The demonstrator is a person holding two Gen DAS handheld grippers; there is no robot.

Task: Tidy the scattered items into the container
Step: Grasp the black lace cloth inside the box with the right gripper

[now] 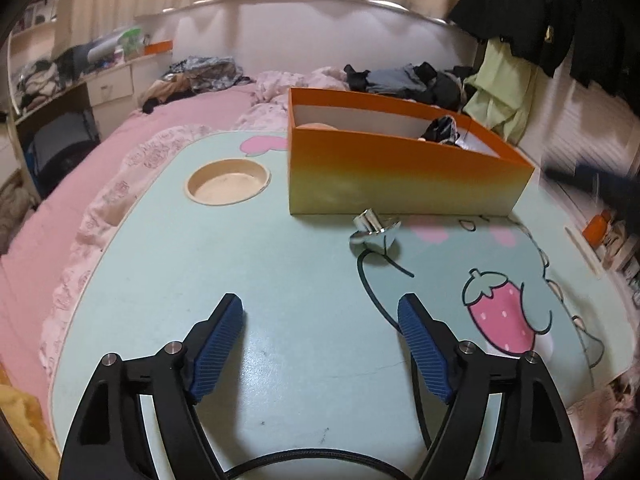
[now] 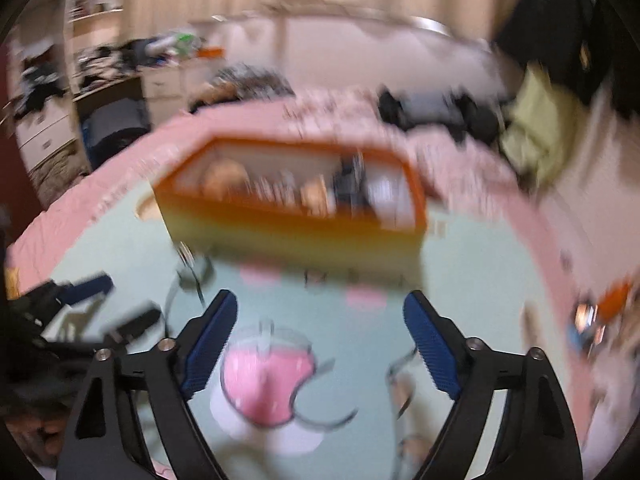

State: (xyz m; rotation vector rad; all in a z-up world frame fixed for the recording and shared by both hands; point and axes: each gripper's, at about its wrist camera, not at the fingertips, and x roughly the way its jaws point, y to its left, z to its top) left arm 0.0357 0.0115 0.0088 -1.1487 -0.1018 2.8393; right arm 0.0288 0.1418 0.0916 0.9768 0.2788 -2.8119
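Left wrist view, near to far. Closest: left gripper [image 1: 320, 312], both blue ribbed pads spread wide w/ nothing between them, released, hanging over a pale mint table [image 1: 168, 280] printed w/ a pink strawberry cartoon [image 1: 502, 316].

Landmark = orange box [image 1: 404, 176], the container, orange at the rim fading to yellow at the base, standing on the table. Just in front of the box's near wall, nearly touching its base, lies a small shiny metal item [image 1: 374, 230], silver, still on the table & outside the box. Left of the box: a round cup-holder recess [image 1: 228, 182] in the tabletop. Inside the box, toward its right end, a dark crumpled item [image 1: 440, 130]; a peach-coloured shape shows at its left end. Behind the box: pink bedding [image 1: 180, 120] w/ piles of clothes [image 1: 408, 80]. Far right of the box, a dark blurred streak; can't tell what it is.

Right wrist view, badly motion-blurred. Right gripper [image 2: 320, 312] also released, pads apart, nothing gripped, above the strawberry print. Box [image 2: 288, 236] sits beyond it, several blurred items inside. Left gripper [image 2: 92, 300] shows low at left of the box.
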